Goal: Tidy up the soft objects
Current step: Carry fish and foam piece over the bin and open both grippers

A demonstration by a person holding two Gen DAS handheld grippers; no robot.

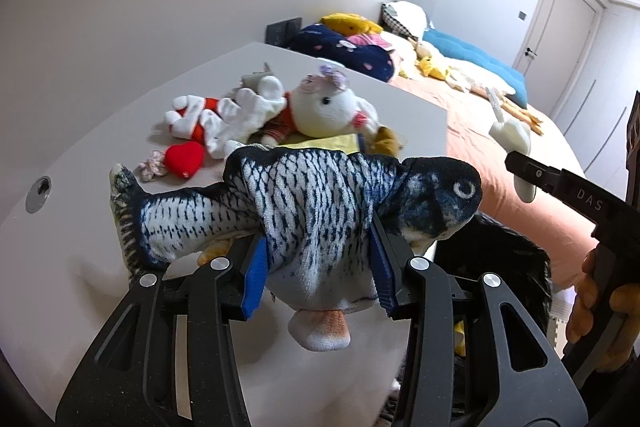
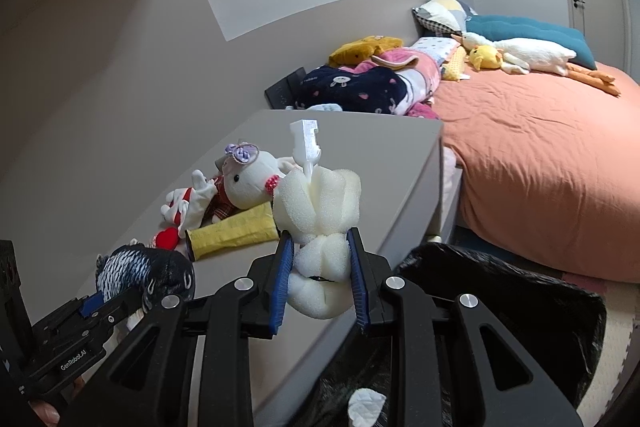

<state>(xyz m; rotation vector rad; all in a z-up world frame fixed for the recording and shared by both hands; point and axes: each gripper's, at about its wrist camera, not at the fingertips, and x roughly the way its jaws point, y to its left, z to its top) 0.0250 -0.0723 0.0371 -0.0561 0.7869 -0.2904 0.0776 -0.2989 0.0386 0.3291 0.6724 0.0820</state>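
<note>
On the desk [image 1: 100, 131], at far left, the remaining toys lie heaped: a red heart [image 1: 185, 158], a white plush [image 1: 216, 119] and a bunny [image 1: 324, 109] touching one another. The left tongs [image 1: 318, 267] are clamped on the fish [image 1: 304, 195], held clear above the desk edge. To the right, the right tongs [image 2: 320, 277] pinch a white sponge [image 2: 320, 219], its plastic handle pointing up. A black bag [image 2: 500, 299] gapes below, between desk and bed [image 2: 540, 155]. Judgement: the carry step is in hand; next, each load must come over the bag mouth before release. The fish's drooping tail could snag the rim.
</note>
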